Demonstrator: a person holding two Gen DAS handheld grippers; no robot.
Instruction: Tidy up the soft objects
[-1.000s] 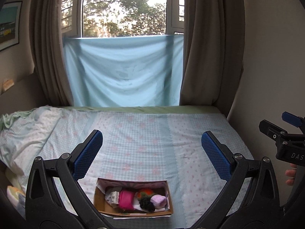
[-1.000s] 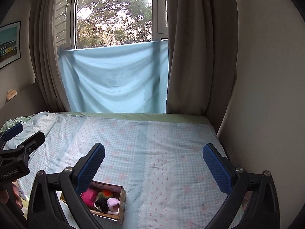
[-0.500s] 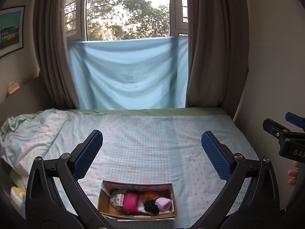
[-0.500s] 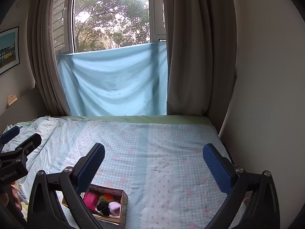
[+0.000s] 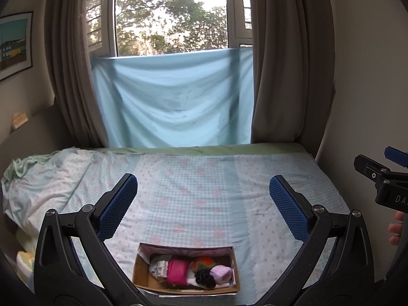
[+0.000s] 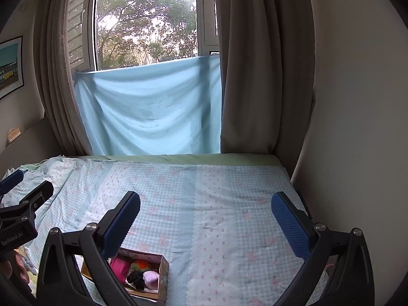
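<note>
A cardboard box (image 5: pixel 236 267) sits on the bed near its front edge. It holds soft things: a pink roll (image 5: pixel 177 271), an orange and green ball (image 5: pixel 205 261), a black scrunchie (image 5: pixel 204 278), a lilac pad (image 5: pixel 220 274) and a patterned cloth (image 5: pixel 159 267). The box also shows in the right wrist view (image 6: pixel 163 278), low left. My left gripper (image 5: pixel 201 204) is open and empty, raised above and behind the box. My right gripper (image 6: pixel 204 216) is open and empty, to the right of the box.
The bed (image 5: pixel 204 178) has a blue checked sheet with pink flowers, rumpled at the left (image 5: pixel 46 176). A light blue cloth (image 5: pixel 173 102) hangs over the window between brown curtains (image 5: pixel 288 63). A wall (image 6: pixel 357 102) stands close on the right.
Both grippers have risen and tilted up a little; the box sits lower in both views. Both stay open and empty.
</note>
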